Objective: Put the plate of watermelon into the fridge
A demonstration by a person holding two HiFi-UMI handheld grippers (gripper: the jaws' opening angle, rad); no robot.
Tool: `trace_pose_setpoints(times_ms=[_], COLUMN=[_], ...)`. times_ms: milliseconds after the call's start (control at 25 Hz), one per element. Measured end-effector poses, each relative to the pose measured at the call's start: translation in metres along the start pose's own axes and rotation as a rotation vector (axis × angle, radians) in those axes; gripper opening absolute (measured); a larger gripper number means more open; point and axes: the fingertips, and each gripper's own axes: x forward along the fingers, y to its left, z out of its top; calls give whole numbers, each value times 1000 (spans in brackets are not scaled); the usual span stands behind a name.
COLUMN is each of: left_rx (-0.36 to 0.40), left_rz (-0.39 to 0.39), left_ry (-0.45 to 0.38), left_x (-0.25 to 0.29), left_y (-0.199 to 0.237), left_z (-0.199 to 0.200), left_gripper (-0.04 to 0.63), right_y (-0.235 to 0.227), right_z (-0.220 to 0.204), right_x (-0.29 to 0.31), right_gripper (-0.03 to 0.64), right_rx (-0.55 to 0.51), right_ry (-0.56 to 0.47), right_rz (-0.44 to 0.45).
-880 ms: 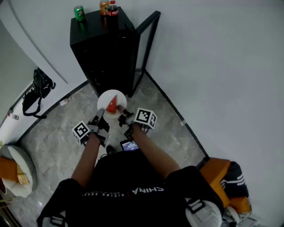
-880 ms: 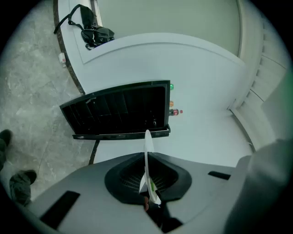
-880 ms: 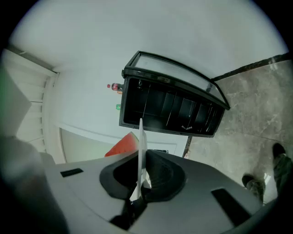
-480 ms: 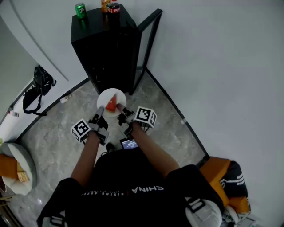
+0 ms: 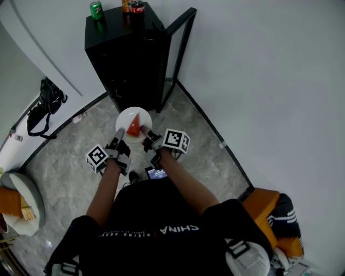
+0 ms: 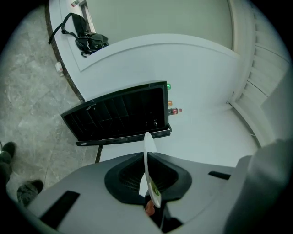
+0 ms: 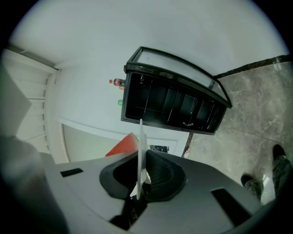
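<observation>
A white plate (image 5: 125, 119) with a red watermelon wedge (image 5: 133, 127) is held level in front of the black fridge (image 5: 126, 54), whose door (image 5: 178, 51) stands open to the right. My left gripper (image 5: 118, 133) is shut on the plate's near left rim. My right gripper (image 5: 144, 131) is shut on its near right rim. In the left gripper view the plate (image 6: 149, 168) shows edge-on between the jaws, with the fridge (image 6: 121, 112) beyond. In the right gripper view the plate (image 7: 140, 155) is also edge-on, the wedge (image 7: 123, 146) to its left and the fridge (image 7: 174, 107) ahead.
A green can (image 5: 96, 9) and two bottles (image 5: 132, 5) stand on the fridge top. A black bag (image 5: 43, 105) hangs by the left wall. White walls meet in a corner behind the fridge. A phone (image 5: 157, 173) hangs at the person's chest. The floor is grey marble.
Both grippers and the plate have shifted slightly forward and left towards the fridge. The grip on the plate is unchanged.
</observation>
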Motion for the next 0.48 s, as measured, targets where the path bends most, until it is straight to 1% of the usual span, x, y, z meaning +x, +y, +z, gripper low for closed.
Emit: trace_pose_setpoints(times_ms=[160,480], left_rx=[-22,-15], left_rz=[-4,17], left_ry=[-7,-14], left_x=[-6,0], left_y=[0,1], left_z=[-6,-19], left_gripper=[28,28], right_y=[-1,-10], right_z=[-5,2], right_x=[-6,-17], right_gripper=[29,29], right_rx=[10,36], right_ry=[0,5], right_rz=[-8,-20])
